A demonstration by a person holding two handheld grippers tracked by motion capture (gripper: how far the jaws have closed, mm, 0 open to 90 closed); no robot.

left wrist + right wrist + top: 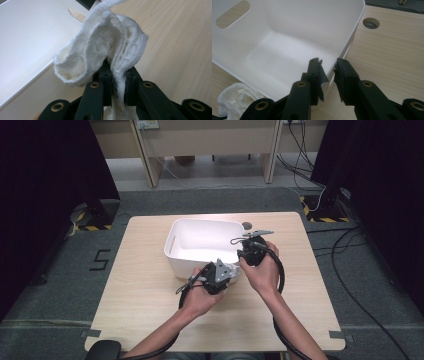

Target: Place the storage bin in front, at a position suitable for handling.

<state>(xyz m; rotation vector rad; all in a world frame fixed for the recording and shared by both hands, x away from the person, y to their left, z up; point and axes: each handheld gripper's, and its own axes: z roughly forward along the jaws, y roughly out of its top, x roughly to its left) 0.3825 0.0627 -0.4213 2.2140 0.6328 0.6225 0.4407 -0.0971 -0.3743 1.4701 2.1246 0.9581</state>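
Note:
A white plastic bin (172,247) stands on the wooden table (145,290). My left gripper (117,72) is shut on a crumpled white cloth (100,45), which bulges up above the jaws just outside the bin's near wall (30,37). In the high view the left gripper (225,276) sits at the bin's near right corner. My right gripper (328,62) straddles that corner's rim, one jaw inside the bin (299,15) and one outside, pressing the wall. The cloth (234,97) shows low at the left of the right gripper view. The bin's inside looks bare.
A round cable hole (247,225) lies in the tabletop behind the bin's right side. The bin has a slot handle (232,13) in its far wall. Cables trail across the grey floor (350,270) to the right of the table.

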